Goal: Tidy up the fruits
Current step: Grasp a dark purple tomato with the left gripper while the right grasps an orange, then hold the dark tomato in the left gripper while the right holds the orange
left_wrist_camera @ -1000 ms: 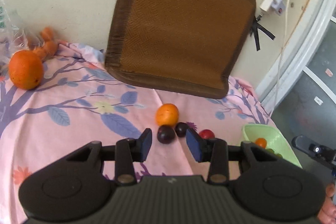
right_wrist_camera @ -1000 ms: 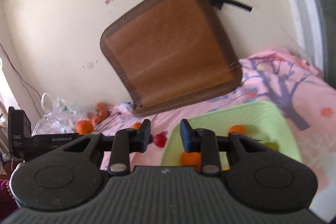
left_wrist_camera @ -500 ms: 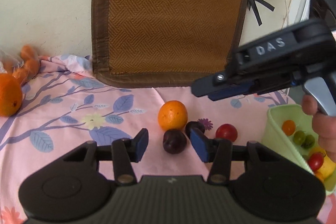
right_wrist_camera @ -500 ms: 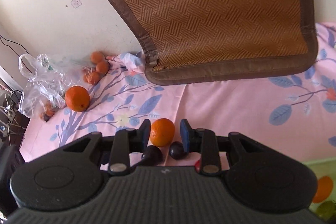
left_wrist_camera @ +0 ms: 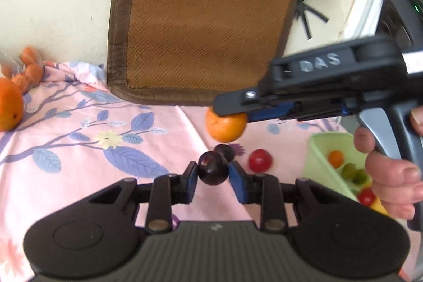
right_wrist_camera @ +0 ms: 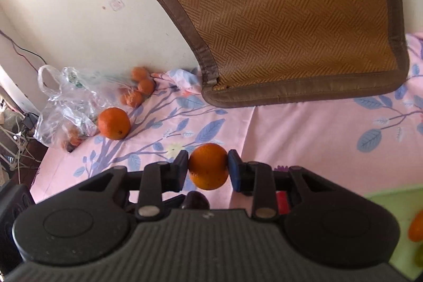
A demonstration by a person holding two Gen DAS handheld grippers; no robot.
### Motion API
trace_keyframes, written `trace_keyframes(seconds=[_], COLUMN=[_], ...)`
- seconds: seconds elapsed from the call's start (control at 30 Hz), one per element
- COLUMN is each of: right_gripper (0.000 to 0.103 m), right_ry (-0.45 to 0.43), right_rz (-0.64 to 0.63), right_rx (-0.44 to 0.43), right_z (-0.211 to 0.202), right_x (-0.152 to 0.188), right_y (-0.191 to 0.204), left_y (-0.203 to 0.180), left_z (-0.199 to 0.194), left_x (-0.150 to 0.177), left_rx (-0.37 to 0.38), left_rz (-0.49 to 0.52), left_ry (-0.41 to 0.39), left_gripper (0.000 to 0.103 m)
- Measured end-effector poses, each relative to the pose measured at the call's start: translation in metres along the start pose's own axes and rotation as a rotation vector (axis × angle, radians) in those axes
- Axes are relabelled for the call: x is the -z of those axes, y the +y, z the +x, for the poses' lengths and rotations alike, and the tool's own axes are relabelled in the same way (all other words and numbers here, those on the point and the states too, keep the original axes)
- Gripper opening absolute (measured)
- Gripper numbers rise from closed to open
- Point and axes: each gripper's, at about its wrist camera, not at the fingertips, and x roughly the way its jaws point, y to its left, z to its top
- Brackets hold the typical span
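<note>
Two fruits are clamped at once: the left gripper [left_wrist_camera: 212,177] pinches a round dark purple plum [left_wrist_camera: 213,171] just above the pink floral cloth [left_wrist_camera: 79,139], while the right gripper [right_wrist_camera: 208,169] squeezes a round orange [right_wrist_camera: 208,166]. A red cherry tomato [left_wrist_camera: 260,160] lies beside the pale green plastic bin [left_wrist_camera: 316,157], which holds small fruits.
</note>
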Motion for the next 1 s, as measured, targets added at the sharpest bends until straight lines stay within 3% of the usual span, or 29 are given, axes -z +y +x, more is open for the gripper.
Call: trace_keyframes(seconds=[0.17, 0.27, 0.37, 0.5, 0.77, 1.0], right_gripper=[0.035, 0.035, 0.035, 0.035, 0.038, 0.04], right_ry=[-0.074, -0.094, -0.093, -0.105, -0.13, -0.134], right_rz=[-0.148, -0.275, -0.311, -0.295, -0.263, -0.274], right_rx=[-0.015, 0.029, 0.044, 0.072, 0.07, 0.089], right_z=[-0.064, -0.079, -0.082, -0.078, -0.09, -0.088], right_x=[0.079, 0.133, 0.166, 0.184, 0.203, 0.217], right_y=[0.023, 0.046, 0.052, 0.05, 0.047, 0.044], left_y=[-0.019, -0.035, -0.049, -0.057, -0.07, -0.081], left_z=[-0.06, -0.079, -0.089, -0.088, -0.092, -0.088], left_x=[0.038, 0.065, 0.087, 0.106, 0.115, 0.117], left_rx=[0.04, 0.025, -0.016, -0.04, -0.102, -0.139], left_rz=[0.044, 0.096, 0.146, 0.148, 0.186, 0.209], left_ry=[-0.026, -0.009, 0.01, 0.055, 0.048, 0.058], left_gripper=[0.027, 0.027, 0.027, 0.027, 0.029, 0.041])
